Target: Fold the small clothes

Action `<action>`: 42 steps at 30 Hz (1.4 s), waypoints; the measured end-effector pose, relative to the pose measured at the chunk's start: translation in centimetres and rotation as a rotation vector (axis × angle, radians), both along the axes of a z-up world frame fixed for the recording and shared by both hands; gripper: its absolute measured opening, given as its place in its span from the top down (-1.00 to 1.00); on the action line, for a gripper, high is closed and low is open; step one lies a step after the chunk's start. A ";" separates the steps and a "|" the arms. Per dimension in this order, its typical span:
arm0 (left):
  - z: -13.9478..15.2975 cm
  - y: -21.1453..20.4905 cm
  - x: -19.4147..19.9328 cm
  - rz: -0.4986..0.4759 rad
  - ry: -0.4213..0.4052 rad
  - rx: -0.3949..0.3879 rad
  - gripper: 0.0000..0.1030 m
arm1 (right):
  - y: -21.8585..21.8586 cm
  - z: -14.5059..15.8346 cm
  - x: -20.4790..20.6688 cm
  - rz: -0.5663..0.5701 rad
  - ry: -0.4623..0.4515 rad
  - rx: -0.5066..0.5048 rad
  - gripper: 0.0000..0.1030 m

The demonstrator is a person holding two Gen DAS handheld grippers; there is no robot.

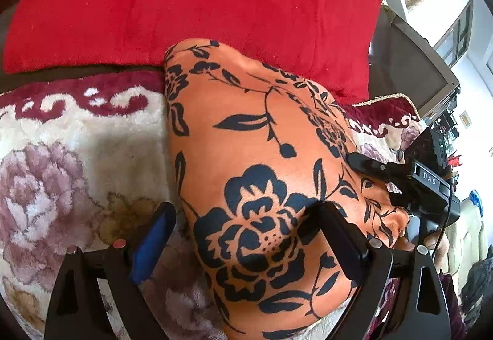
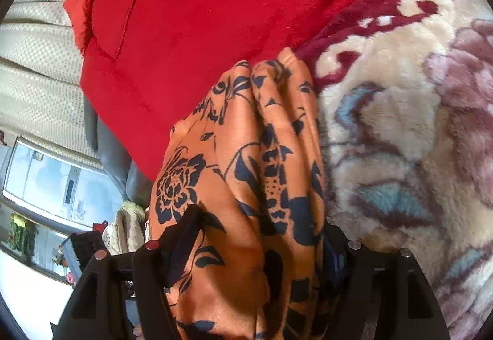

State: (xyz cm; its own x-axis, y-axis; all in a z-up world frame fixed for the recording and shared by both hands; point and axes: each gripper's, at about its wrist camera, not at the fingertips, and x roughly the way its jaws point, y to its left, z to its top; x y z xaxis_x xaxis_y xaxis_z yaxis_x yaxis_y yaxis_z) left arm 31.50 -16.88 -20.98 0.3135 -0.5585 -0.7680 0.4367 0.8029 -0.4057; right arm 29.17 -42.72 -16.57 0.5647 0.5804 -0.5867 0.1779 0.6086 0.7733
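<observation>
An orange garment with black flower print lies on a plush floral blanket. My left gripper is open, its jaws wide apart; the left finger rests over the blanket and the right finger over the garment. The right gripper shows in the left wrist view at the garment's right edge. In the right wrist view the garment is bunched in folds between my right gripper's jaws, which press it from both sides.
A large red cushion lies behind the garment and touches its far edge; it also shows in the right wrist view. The blanket spreads to the right there. A window and room clutter sit at the far right.
</observation>
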 end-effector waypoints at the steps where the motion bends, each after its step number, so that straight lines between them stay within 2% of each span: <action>1: 0.0 -0.2 0.0 -0.002 -0.003 -0.001 -0.82 | 0.4 0.0 0.3 0.005 -0.002 -0.008 -0.41; 7: 0.2 -0.8 0.1 -0.004 -0.011 -0.018 -0.82 | 2.1 0.4 1.2 0.019 -0.021 -0.039 -0.39; 11: 0.2 -0.6 0.2 0.009 -0.008 -0.047 -0.81 | 3.7 0.7 1.5 0.022 -0.031 -0.059 -0.29; 17: 0.7 -0.3 -0.3 0.017 -0.040 -0.075 -0.62 | 4.7 1.3 1.4 0.024 -0.053 -0.088 -0.11; 19: 1.0 -0.2 -0.5 0.017 -0.059 -0.084 -0.38 | 5.0 1.7 1.0 0.026 -0.065 -0.106 -0.05; 20: 1.3 -0.1 -0.6 0.020 -0.072 -0.084 -0.13 | 5.2 1.8 0.9 0.025 -0.069 -0.114 -0.01; 22: 1.6 0.2 -0.6 0.027 -0.088 -0.082 0.02 | 5.9 2.4 0.7 0.023 -0.085 -0.143 0.05; 25: 2.0 0.9 -0.6 0.036 -0.091 -0.105 0.14 | 7.0 3.4 0.4 0.023 -0.114 -0.200 0.10; 30: 4.1 2.1 -2.2 0.025 -0.162 -0.108 0.18 | 8.7 5.3 -0.7 0.021 -0.175 -0.254 0.13; 35: 6.7 4.5 -4.9 0.034 -0.234 -0.095 0.18 | 10.8 7.3 -2.7 0.030 -0.244 -0.250 0.14; 42: 7.3 7.5 -8.5 0.057 -0.236 -0.040 0.18 | 15.0 8.5 -5.9 0.064 -0.273 -0.250 0.14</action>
